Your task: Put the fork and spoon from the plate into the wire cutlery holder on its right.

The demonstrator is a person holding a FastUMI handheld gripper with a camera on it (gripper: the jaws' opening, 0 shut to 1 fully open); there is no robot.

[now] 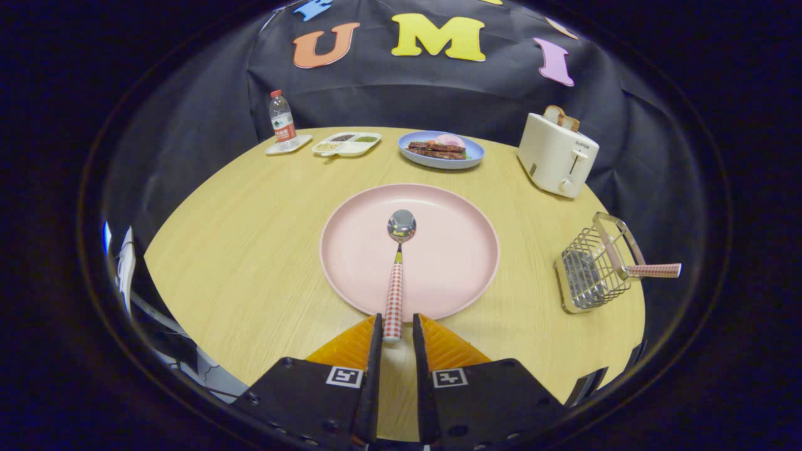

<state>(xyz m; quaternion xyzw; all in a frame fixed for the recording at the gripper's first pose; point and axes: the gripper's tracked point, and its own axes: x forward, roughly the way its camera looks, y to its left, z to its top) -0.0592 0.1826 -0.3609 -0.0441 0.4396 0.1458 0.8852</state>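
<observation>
A spoon (396, 275) with a red-checked handle lies on the pink plate (451, 250), its bowl pointing away from me. The handle's end sticks out over the plate's near rim and sits between the fingers of my gripper (397, 321). The fingers stand a little apart around it. The left one is close against the handle, while a narrow gap shows on the right. To the right of the plate stands the wire cutlery holder (589, 272). A second red-checked handle, the fork (655, 270), pokes out of its top toward the right.
At the back of the round wooden table (250, 250) are a water bottle (281, 119), a divided white dish (348, 143) and a blue plate of food (442, 149). A white toaster (556, 156) with bread stands beyond the holder. The table edge runs just right of the holder.
</observation>
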